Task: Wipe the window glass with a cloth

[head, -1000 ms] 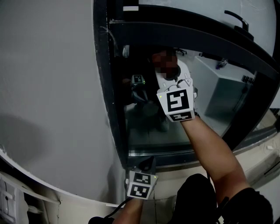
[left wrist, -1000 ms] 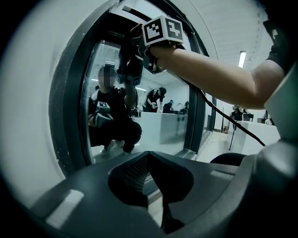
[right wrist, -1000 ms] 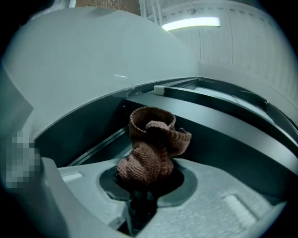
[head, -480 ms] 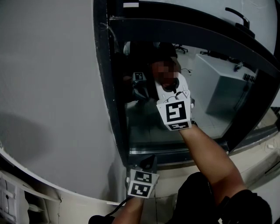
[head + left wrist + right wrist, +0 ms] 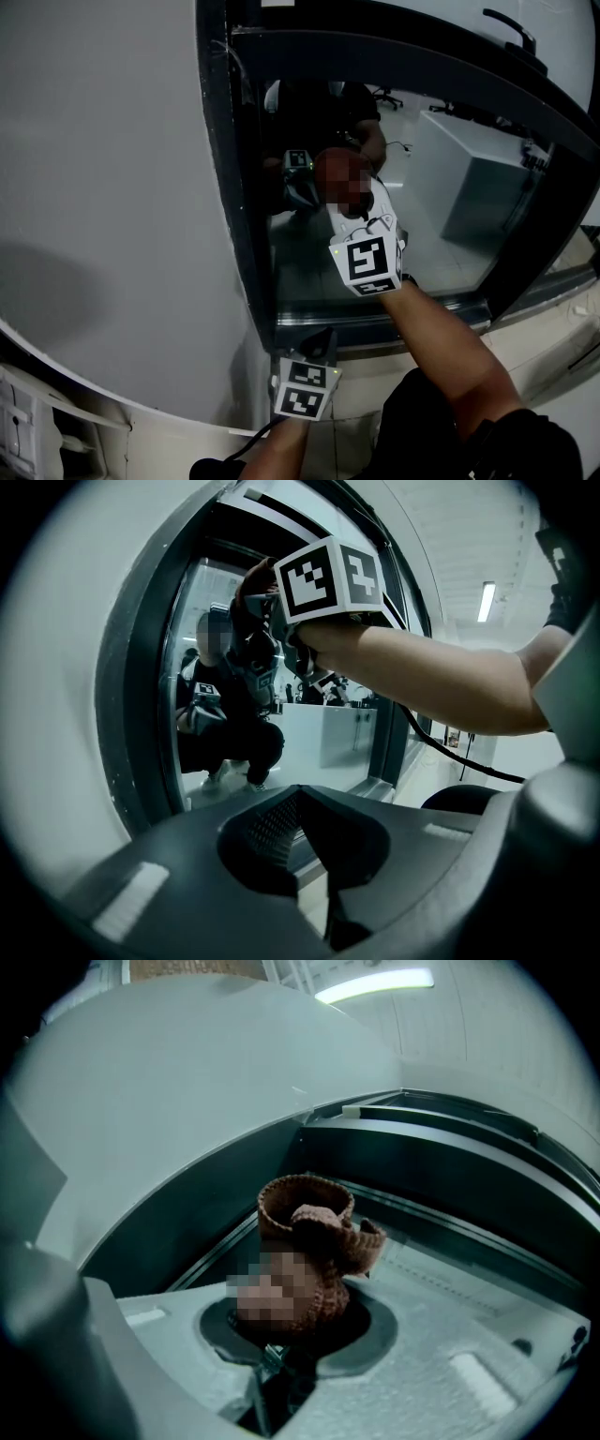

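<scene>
Brown knitted cloth point(image 5: 314, 1232) is clamped in the right gripper's point(image 5: 292, 1333) jaws against the window glass point(image 5: 431, 197), near the head view's centre. The left gripper point(image 5: 322, 345) is at 6 o'clock under the dark frame point(image 5: 246, 244), jaws together, empty.

I log the cloth point(image 5: 319, 1215) as brown, coarse knit; window glass point(image 5: 441, 187) glossy, mirror-like; frame point(image 5: 223, 187) at its 9 o'clock dark, matt.

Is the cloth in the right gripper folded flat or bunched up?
Bunched up: the brown cloth stands out of the clamped jaws of the right gripper as a curled, crumpled wad.
</scene>
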The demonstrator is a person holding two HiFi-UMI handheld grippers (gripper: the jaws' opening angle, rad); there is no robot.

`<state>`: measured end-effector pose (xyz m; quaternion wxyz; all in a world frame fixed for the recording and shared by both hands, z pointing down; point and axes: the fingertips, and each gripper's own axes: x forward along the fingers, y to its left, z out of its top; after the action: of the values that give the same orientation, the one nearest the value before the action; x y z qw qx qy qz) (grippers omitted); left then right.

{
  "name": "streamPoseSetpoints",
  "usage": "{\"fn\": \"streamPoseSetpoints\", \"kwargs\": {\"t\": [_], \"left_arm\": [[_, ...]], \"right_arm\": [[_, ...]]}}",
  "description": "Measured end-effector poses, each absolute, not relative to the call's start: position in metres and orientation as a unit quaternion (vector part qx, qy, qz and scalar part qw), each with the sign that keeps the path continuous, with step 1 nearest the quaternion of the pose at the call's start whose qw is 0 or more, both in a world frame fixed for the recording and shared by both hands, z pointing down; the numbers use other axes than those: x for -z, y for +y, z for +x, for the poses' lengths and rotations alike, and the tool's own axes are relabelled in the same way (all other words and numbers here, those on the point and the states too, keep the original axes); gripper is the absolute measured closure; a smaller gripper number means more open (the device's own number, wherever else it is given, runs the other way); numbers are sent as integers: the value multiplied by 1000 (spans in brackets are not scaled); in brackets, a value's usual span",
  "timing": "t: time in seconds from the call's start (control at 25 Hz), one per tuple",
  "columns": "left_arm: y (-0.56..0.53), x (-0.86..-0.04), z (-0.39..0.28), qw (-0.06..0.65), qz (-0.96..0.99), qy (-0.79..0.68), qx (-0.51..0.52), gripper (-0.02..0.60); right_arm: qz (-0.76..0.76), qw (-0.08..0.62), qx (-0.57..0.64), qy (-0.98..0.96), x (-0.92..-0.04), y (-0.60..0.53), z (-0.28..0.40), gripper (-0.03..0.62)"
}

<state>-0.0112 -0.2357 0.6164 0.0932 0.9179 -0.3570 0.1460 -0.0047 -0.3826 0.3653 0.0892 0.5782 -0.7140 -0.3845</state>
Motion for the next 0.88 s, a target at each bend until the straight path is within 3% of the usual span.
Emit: {"fn": "streamPoseSetpoints", "kwargs": {"t": [0.88], "left_arm": [[-238,-629,-3,96,917,-352,-159,564]], "right_arm": [[581,130,311,-741,-477,-385,-1,514]]}}
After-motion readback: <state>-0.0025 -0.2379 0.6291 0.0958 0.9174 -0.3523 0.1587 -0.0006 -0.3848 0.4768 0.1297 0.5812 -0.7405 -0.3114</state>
